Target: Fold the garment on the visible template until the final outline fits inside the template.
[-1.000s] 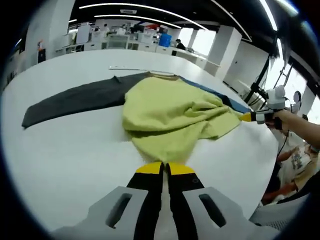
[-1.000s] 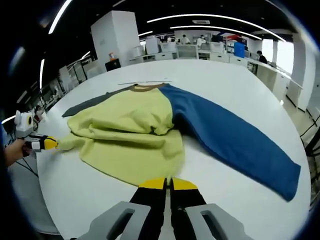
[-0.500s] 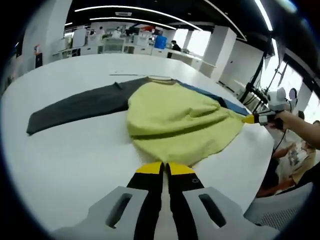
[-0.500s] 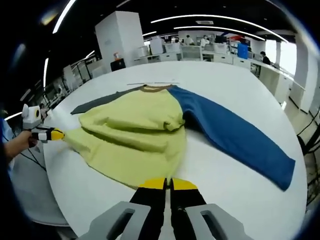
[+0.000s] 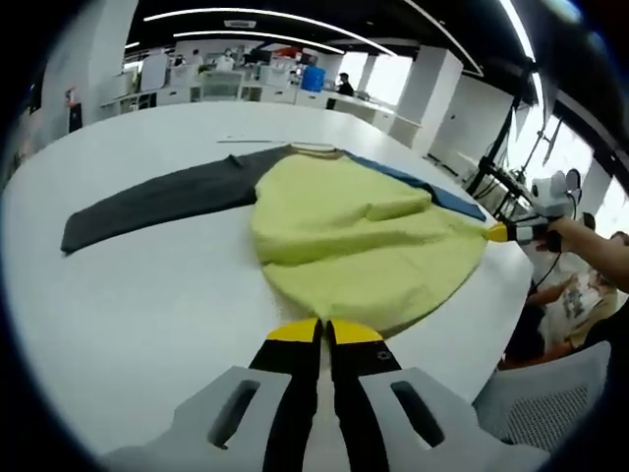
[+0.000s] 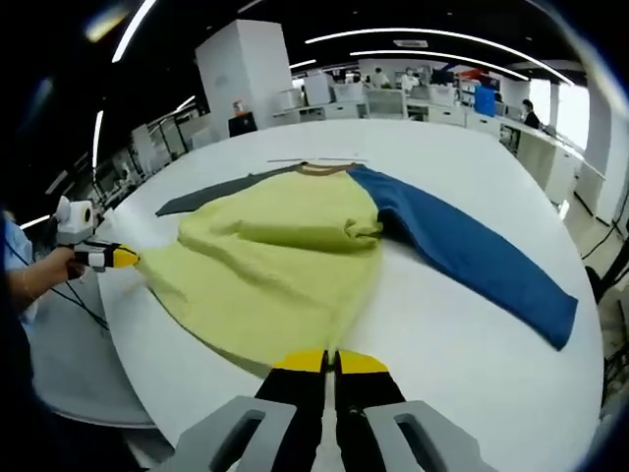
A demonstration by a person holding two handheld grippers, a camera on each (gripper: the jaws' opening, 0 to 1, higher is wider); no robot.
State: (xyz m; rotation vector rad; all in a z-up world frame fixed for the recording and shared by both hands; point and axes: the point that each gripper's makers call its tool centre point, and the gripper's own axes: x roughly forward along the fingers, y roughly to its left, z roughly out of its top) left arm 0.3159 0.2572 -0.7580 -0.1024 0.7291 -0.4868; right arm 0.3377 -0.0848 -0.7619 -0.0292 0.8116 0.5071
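A sweater lies on the white table point(image 5: 128, 285), its yellow body point(image 5: 364, 236) point(image 6: 280, 261) spread with one fold ridge across the middle. Its dark grey sleeve point(image 5: 157, 202) point(image 6: 211, 192) stretches out on one side and its blue sleeve point(image 6: 472, 261) point(image 5: 432, 189) on the other. The tan collar point(image 5: 314, 147) point(image 6: 324, 167) points away from me. My left gripper point(image 5: 319, 332) point(image 6: 123, 258) is shut on one corner of the yellow hem. My right gripper point(image 6: 329, 362) point(image 5: 499, 233) is shut on the other corner. A thin line mark point(image 5: 246, 141) runs beyond the collar.
The table's rounded edge point(image 6: 128, 334) runs just under the stretched hem. A person's hand point(image 5: 575, 241) holds the right gripper; another hand point(image 6: 44, 275) holds the left one. Desks, pillars and a blue barrel point(image 5: 313, 79) stand far behind. A stand point(image 5: 496, 177) rises beside the table.
The yellow body has been drawn toward the table edge and pulled flatter: the bunched folds are smoothed into one ridge. Both grippers stay shut on the hem corners.
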